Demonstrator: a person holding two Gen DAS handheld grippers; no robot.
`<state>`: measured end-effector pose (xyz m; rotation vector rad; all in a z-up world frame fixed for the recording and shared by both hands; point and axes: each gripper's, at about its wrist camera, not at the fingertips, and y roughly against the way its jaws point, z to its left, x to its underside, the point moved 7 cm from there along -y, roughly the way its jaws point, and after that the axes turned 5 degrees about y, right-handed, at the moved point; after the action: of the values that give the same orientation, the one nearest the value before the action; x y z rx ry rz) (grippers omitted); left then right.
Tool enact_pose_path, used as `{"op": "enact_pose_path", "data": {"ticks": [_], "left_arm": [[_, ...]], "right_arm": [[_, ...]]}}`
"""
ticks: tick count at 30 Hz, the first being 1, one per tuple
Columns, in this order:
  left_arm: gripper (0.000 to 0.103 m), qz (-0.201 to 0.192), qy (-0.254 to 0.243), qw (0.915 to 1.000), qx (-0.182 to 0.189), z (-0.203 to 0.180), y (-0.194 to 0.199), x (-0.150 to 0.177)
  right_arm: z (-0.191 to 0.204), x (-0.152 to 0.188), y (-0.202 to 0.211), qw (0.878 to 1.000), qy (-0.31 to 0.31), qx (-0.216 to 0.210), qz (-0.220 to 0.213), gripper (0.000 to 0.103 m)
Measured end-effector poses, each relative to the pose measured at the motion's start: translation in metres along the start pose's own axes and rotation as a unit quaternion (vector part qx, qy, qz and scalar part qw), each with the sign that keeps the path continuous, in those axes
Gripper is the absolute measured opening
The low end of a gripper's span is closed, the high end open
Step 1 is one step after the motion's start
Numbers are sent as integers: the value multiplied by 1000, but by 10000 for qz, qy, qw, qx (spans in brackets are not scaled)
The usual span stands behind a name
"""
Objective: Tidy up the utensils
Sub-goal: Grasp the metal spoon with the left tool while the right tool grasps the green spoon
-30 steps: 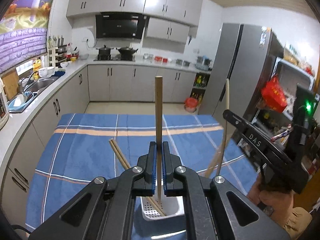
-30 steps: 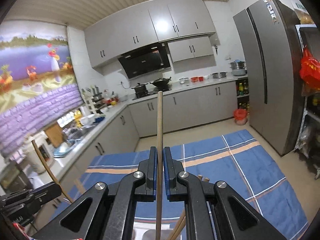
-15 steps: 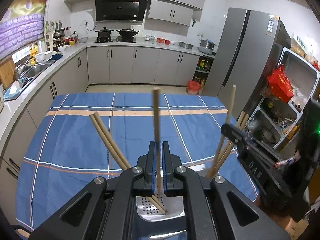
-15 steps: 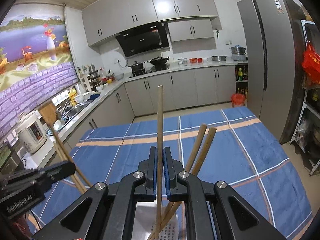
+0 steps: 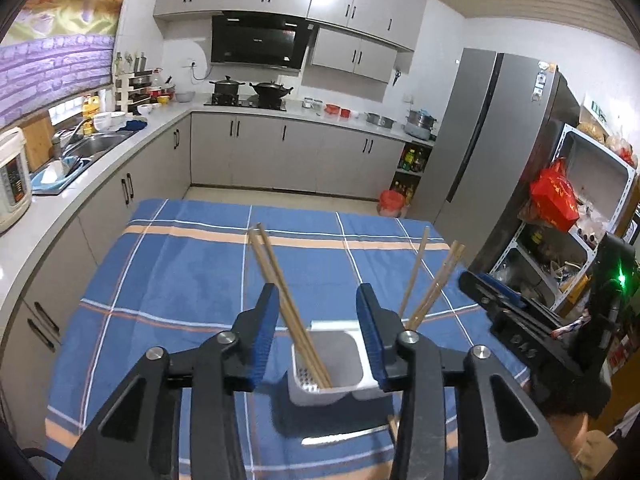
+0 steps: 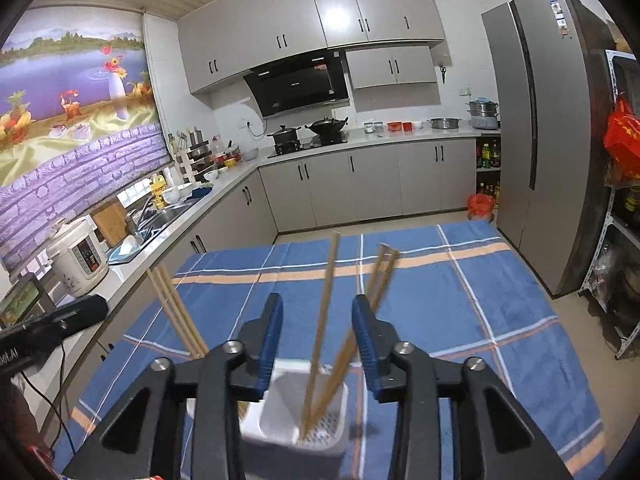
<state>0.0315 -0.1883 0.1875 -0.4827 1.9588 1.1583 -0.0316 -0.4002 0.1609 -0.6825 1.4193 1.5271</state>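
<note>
A white perforated utensil holder (image 5: pixel 332 364) stands on the blue plaid tablecloth (image 5: pixel 180 280). In the left wrist view my left gripper (image 5: pixel 318 334) hangs just above it. Its jaws are opening, and wooden chopsticks (image 5: pixel 276 276) lean leftward out of the holder between them, untouched. More chopsticks (image 5: pixel 430 288) lean right beside my right gripper (image 5: pixel 508 312). In the right wrist view my right gripper (image 6: pixel 318 338) is also opening over the holder (image 6: pixel 288 416). Chopsticks (image 6: pixel 326 304) stand free between its pads. The left bunch of chopsticks (image 6: pixel 176 312) rises next to the left gripper's finger (image 6: pixel 52 326).
A grey counter with a rice cooker (image 6: pixel 80 256) and a sink (image 5: pixel 92 148) runs along the left of the table. A tall fridge (image 5: pixel 480 148) and a metal shelf rack with a red bag (image 5: pixel 554 196) stand to the right. A cable (image 6: pixel 60 396) hangs at the left table edge.
Both grippers were shut on one upright chopstick each; now both have opened and let go. The released chopsticks rest leaning in the holder with the others.
</note>
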Motion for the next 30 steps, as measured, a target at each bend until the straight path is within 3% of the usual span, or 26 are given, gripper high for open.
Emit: {"op": "enact_pose_path", "data": {"ticks": [5, 12, 15, 21, 30], "left_arm": [[42, 180, -62, 9998, -64, 7, 19, 34], [42, 1225, 184, 9922, 136, 12, 3, 122], [42, 1483, 162, 9886, 219, 3, -6, 148], [42, 1652, -744, 9832, 214, -19, -38, 174], [42, 2062, -1599, 9636, 588, -43, -93, 186]], "right_arm": [[-22, 45, 30, 9987, -34, 126, 488, 53], [-55, 160, 42, 9833, -345, 58, 1789, 53], [-55, 184, 43, 9780, -443, -50, 2038, 53], [-33, 210, 40, 9701, -443, -412, 2351, 53], [-22, 222, 36, 9650, -498, -536, 2518, 53]]}}
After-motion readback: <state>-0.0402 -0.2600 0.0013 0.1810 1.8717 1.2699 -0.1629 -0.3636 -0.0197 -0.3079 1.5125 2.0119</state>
